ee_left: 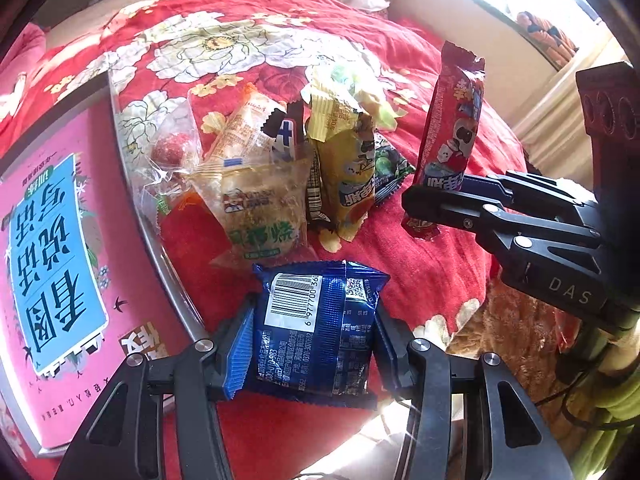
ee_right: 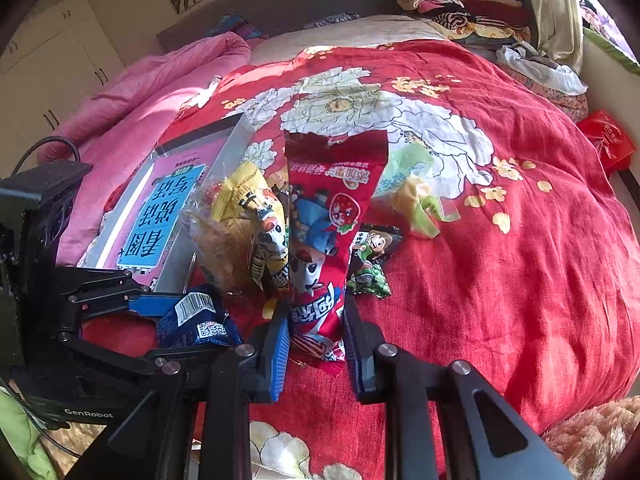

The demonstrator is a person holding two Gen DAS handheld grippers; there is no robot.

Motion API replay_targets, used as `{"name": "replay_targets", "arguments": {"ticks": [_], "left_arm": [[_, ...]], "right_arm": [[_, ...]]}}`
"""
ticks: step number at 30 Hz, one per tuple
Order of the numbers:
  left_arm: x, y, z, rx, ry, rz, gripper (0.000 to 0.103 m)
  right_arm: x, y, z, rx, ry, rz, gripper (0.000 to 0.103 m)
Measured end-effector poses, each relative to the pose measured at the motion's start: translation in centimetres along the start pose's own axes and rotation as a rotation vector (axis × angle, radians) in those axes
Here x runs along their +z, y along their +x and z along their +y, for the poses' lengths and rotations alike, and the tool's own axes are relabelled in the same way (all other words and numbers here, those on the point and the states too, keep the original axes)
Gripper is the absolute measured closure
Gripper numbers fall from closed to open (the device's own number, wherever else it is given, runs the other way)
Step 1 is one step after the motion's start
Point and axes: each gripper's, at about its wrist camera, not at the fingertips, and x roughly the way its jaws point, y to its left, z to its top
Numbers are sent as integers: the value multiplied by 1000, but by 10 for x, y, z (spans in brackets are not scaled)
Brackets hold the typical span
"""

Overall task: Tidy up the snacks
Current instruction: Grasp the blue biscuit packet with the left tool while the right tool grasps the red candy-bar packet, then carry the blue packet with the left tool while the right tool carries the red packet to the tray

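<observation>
The left gripper (ee_left: 314, 346) holds a dark blue foil snack packet with a white barcode label (ee_left: 316, 328); its jaws are narrowed onto the packet's two side edges, the blue ribbed pads (ee_left: 240, 354) pressing in, and the packet stands upright just above the red floral bedspread (ee_left: 420, 264). The right gripper (ee_right: 316, 344) is nearly closed on the lower end of a long red plastic snack bar wrapper printed with cartoon figures (ee_right: 332, 220), which rises upright from between its pads. In the left wrist view that red wrapper stands at two o'clock from the blue packet, well apart from it. At twelve o'clock from the blue packet lies a loose pile of snacks: a clear packet with green lettering (ee_left: 264, 216), a yellow wrapper (ee_left: 348, 176) and a small dark green packet (ee_left: 390, 172). At nine o'clock sits a shallow grey tray (ee_left: 168, 264) containing a pink book with a blue title panel (ee_left: 52, 248).
</observation>
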Motion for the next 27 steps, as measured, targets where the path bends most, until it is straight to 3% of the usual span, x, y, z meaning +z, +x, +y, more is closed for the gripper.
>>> {"name": "replay_targets", "arguments": {"ticks": [15, 27], "left_arm": [[-22, -60, 22, 10, -80, -118, 49], [-30, -84, 48, 59, -161, -190, 49]], "right_arm": [[0, -28, 33, 21, -122, -107, 78], [3, -36, 80, 79, -217, -123, 78]]}}
